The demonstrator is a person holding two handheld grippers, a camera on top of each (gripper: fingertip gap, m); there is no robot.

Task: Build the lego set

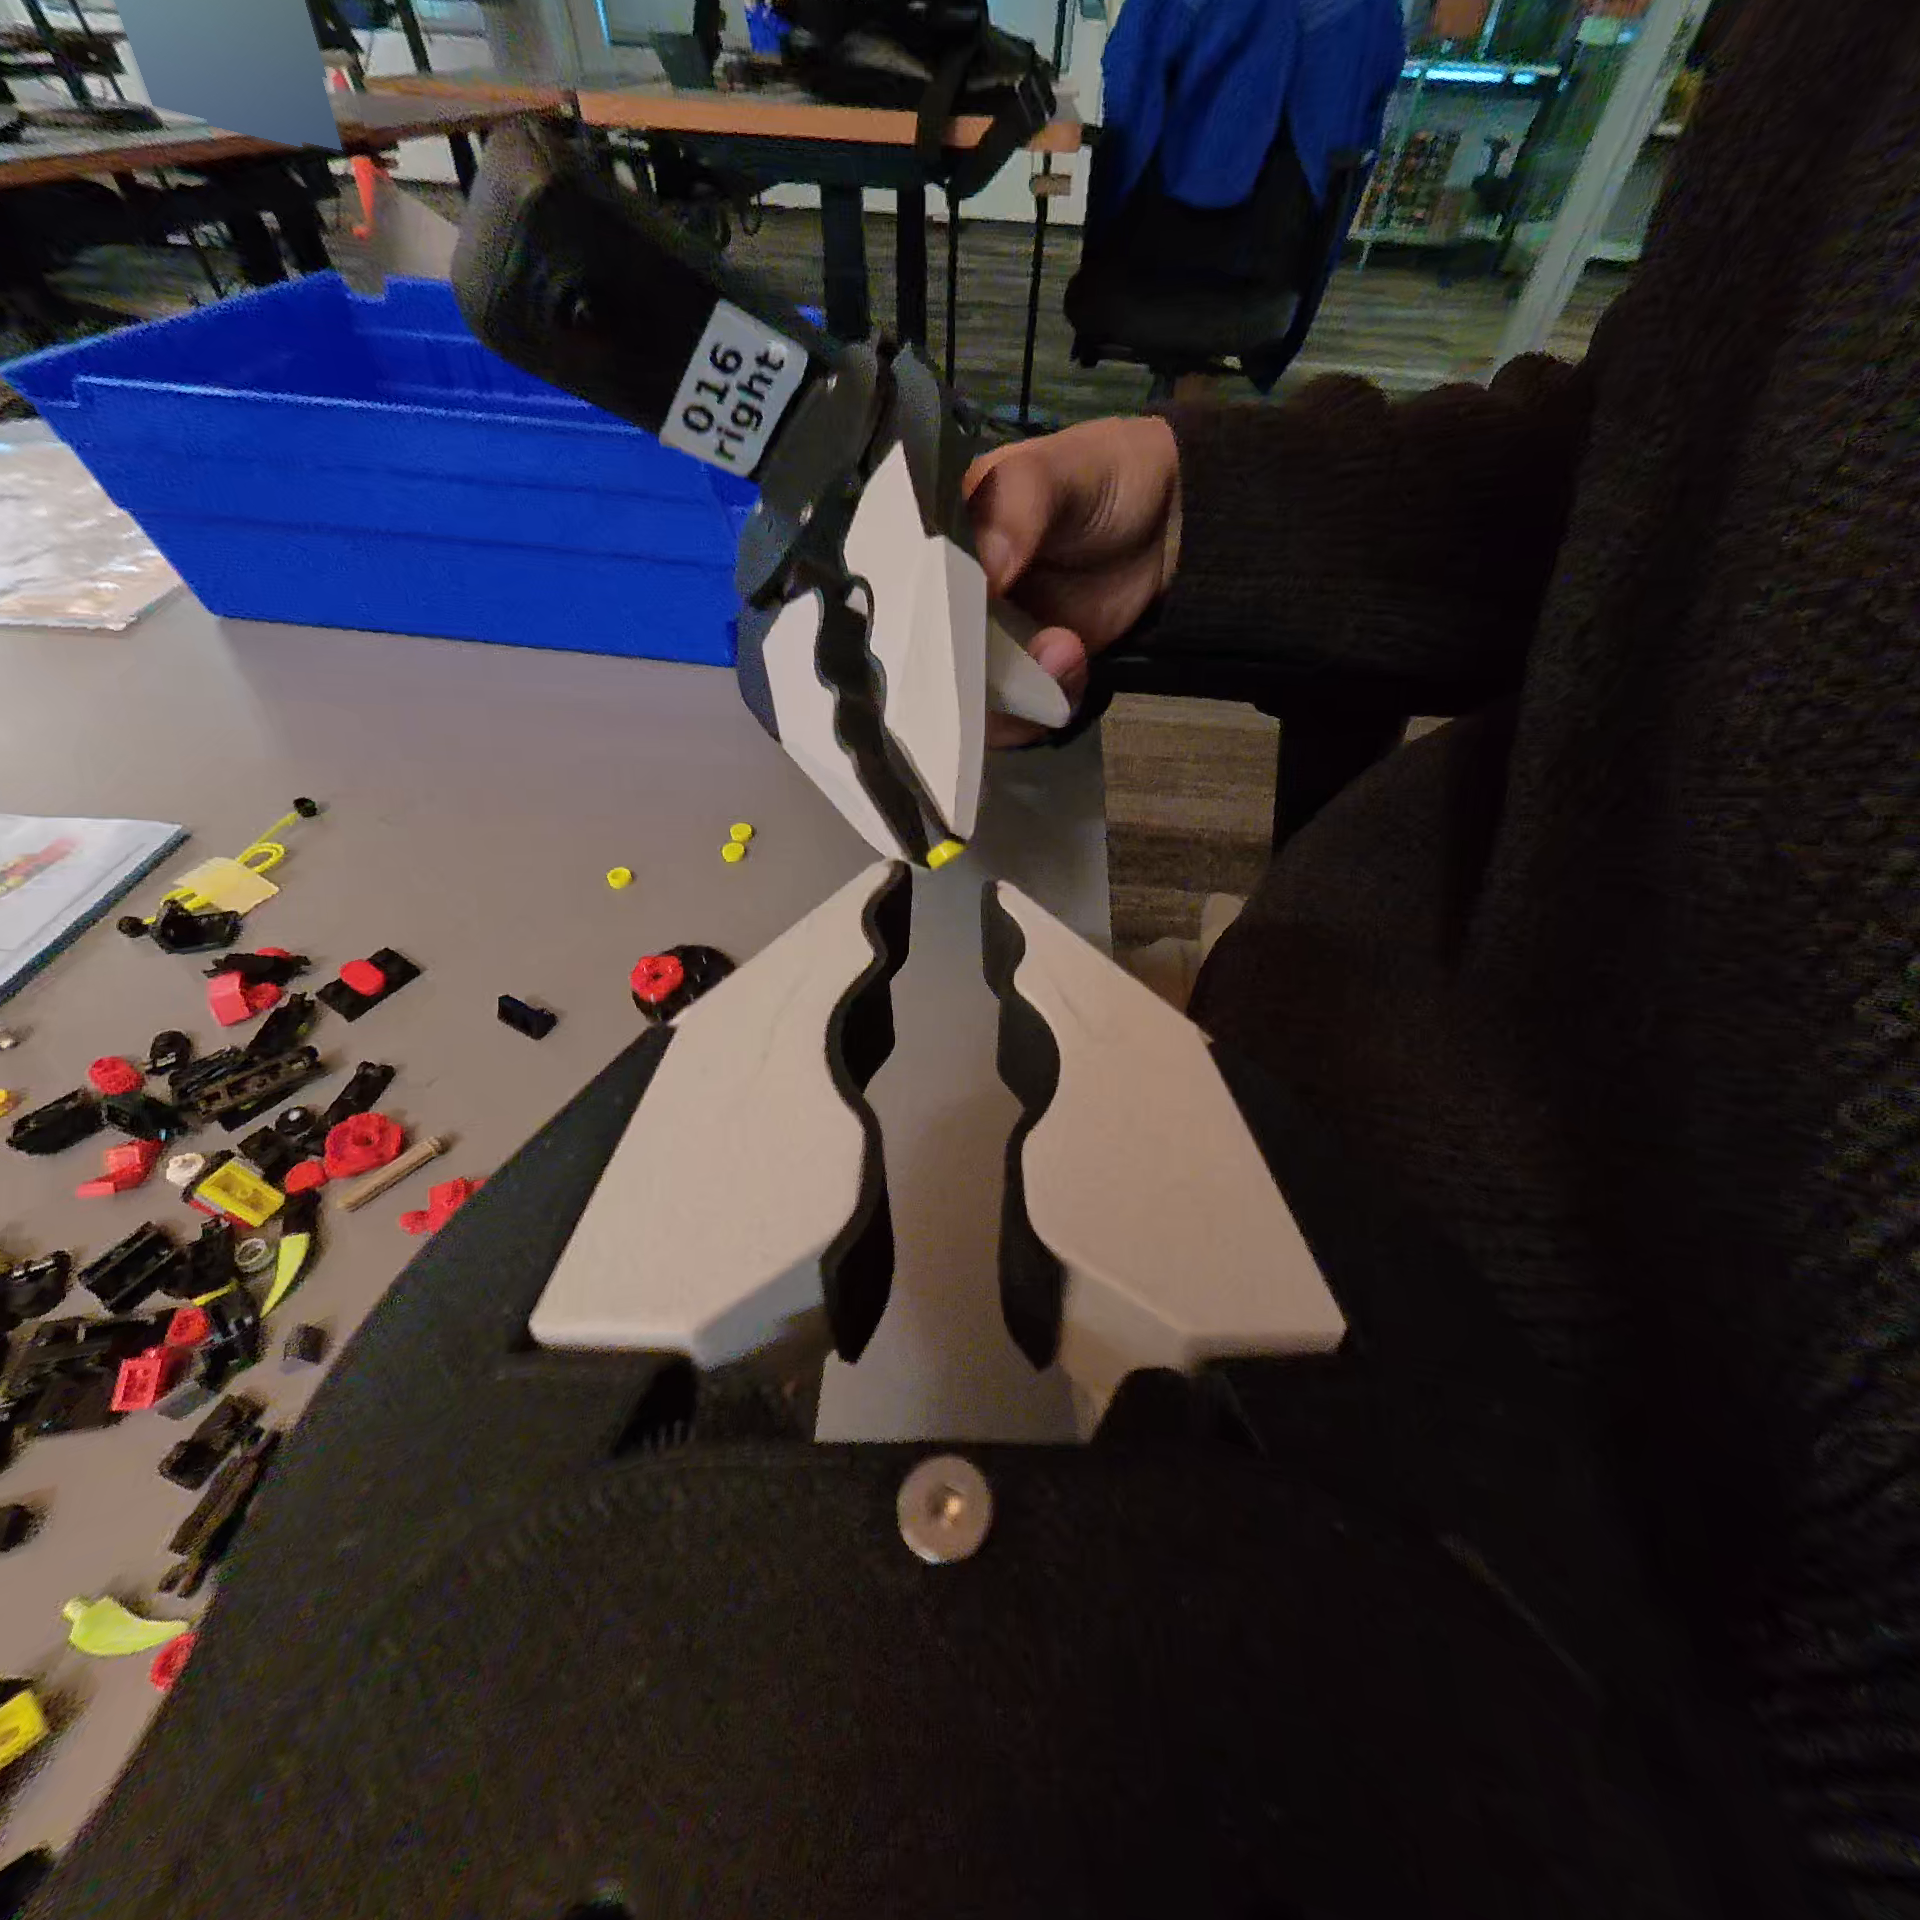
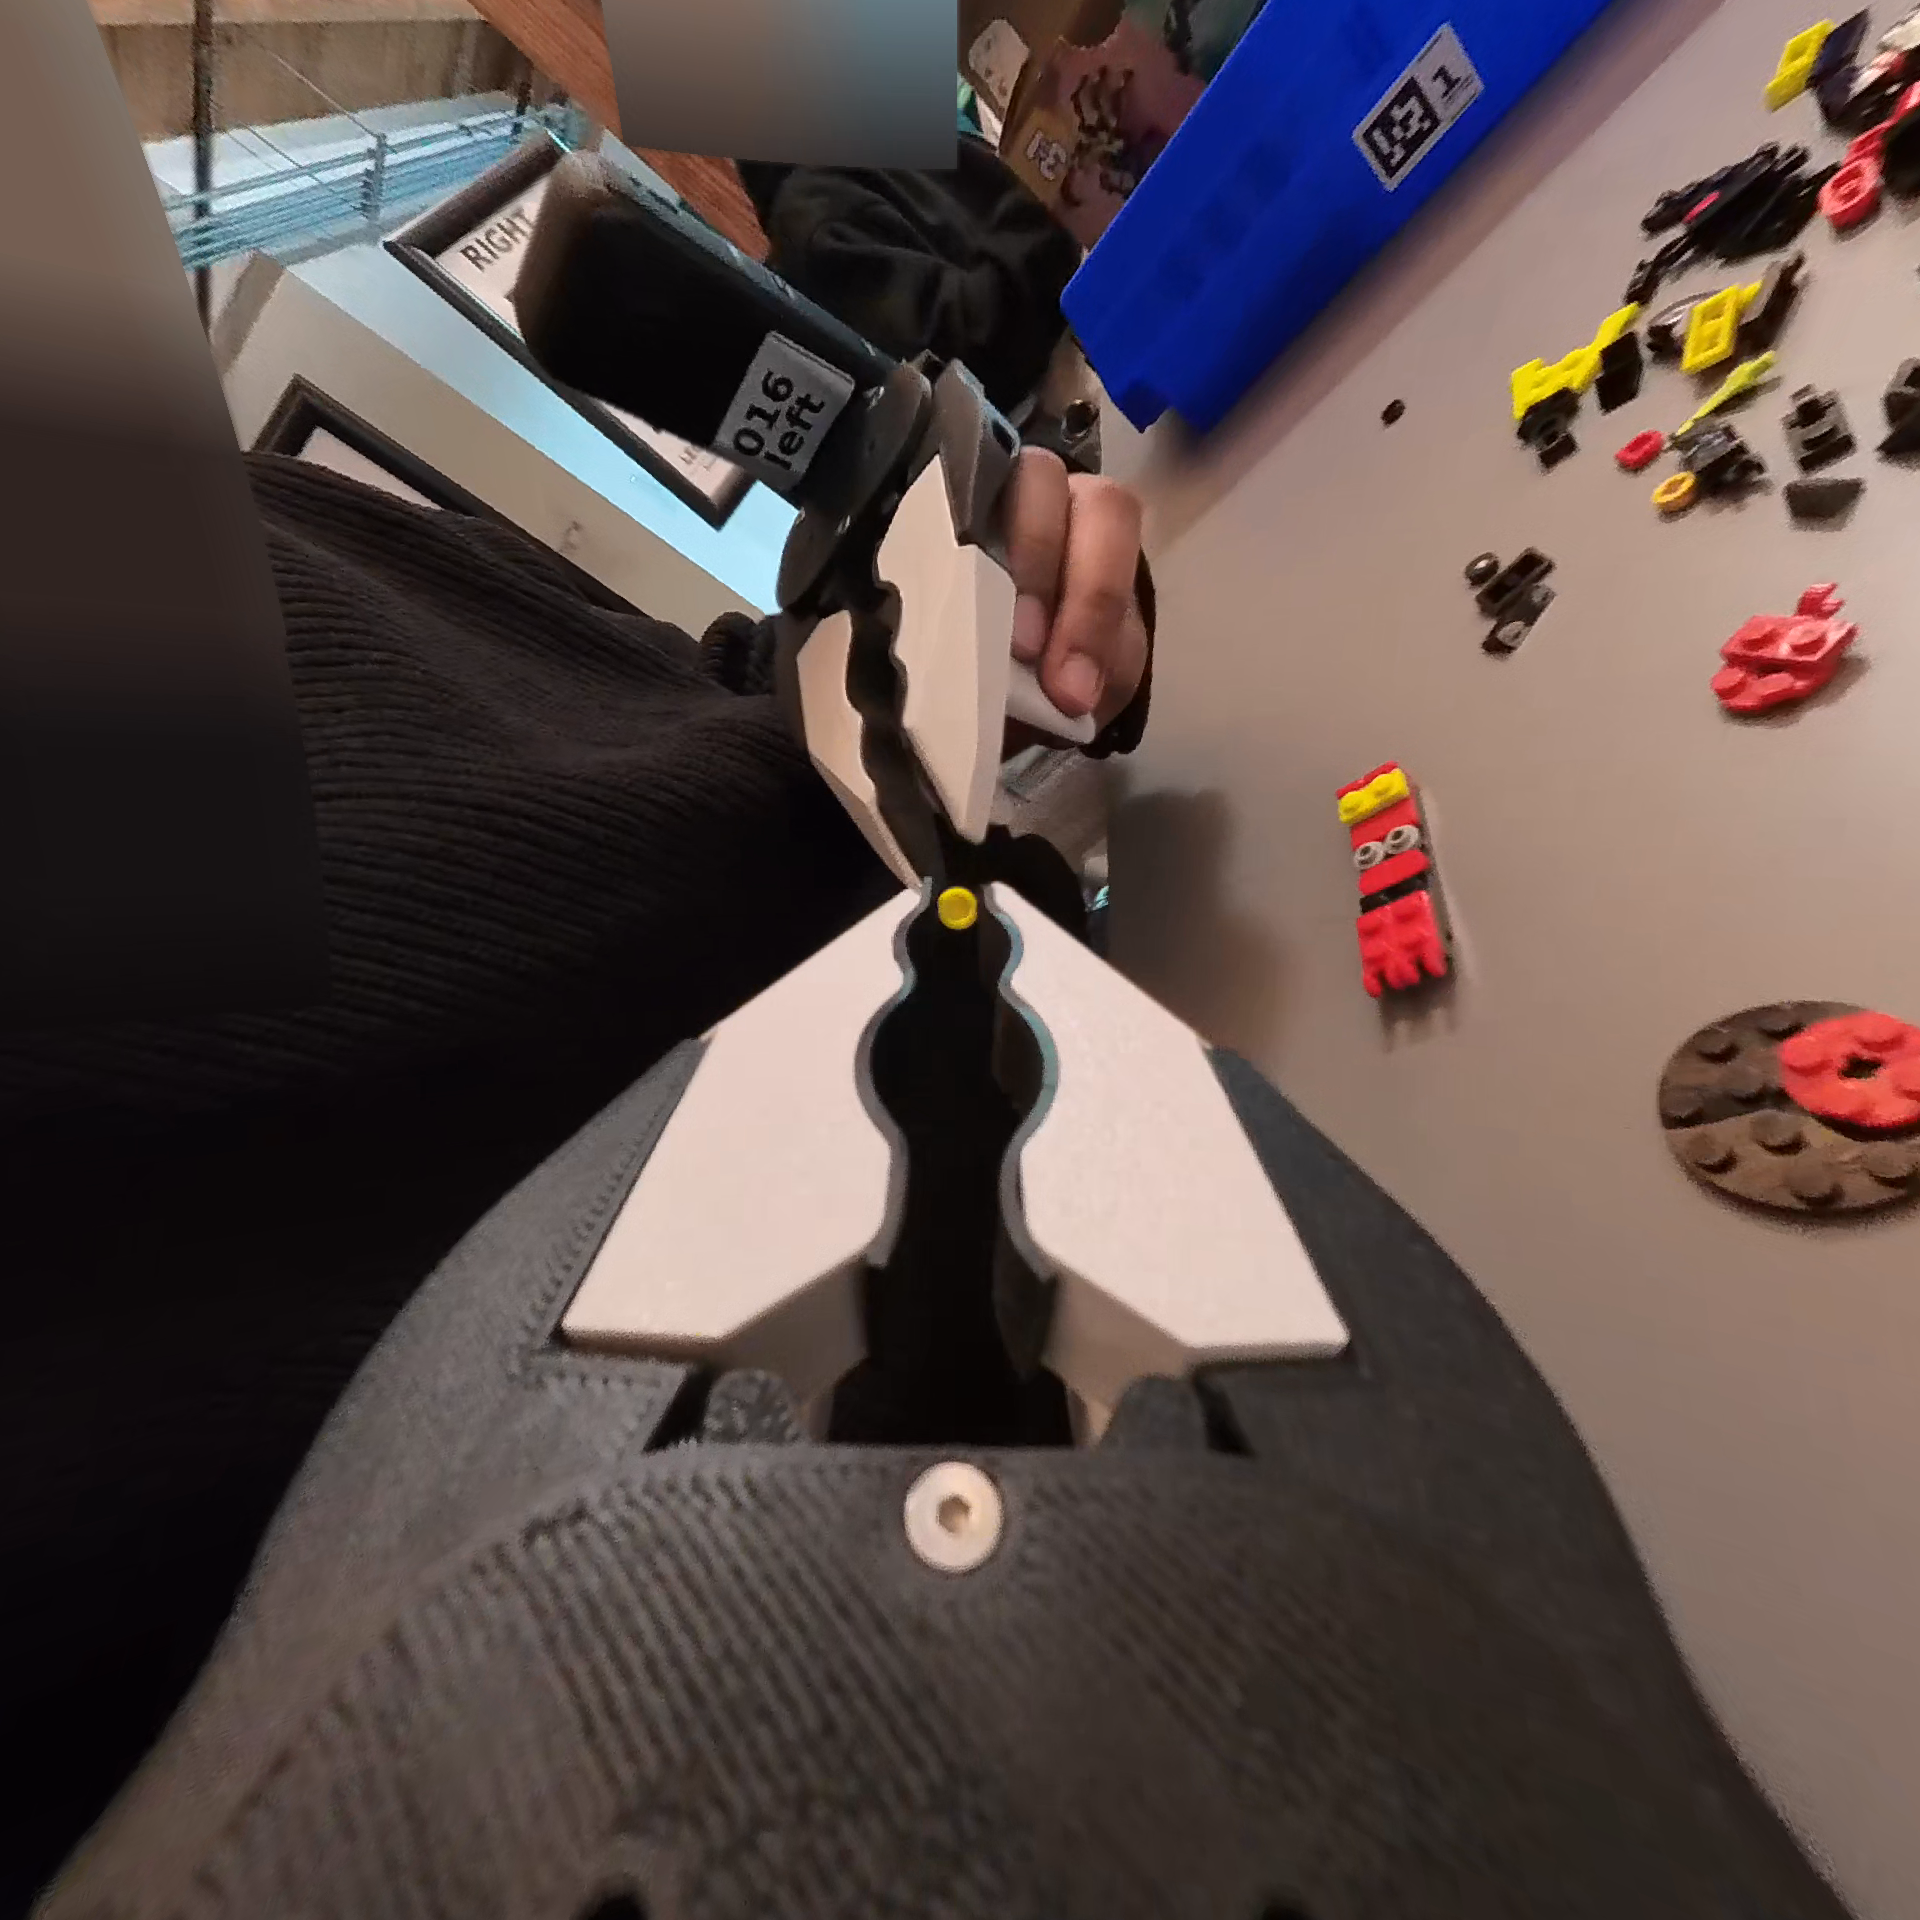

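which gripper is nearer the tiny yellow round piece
Right. The right gripper pinches the yellow round piece at its fingertips; the left gripper is open just short of it.

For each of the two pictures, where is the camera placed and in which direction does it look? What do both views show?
Left wrist view: sits on the left gripper, looks along its open fingers at the right gripper, which pinches a small yellow round piece; a hand and a dark sleeve show.
Right wrist view: sits on the right gripper, faces the left gripper; a dark sleeve shows.
Shared: the yellow piece, the blue bin, the grey table with loose pieces.
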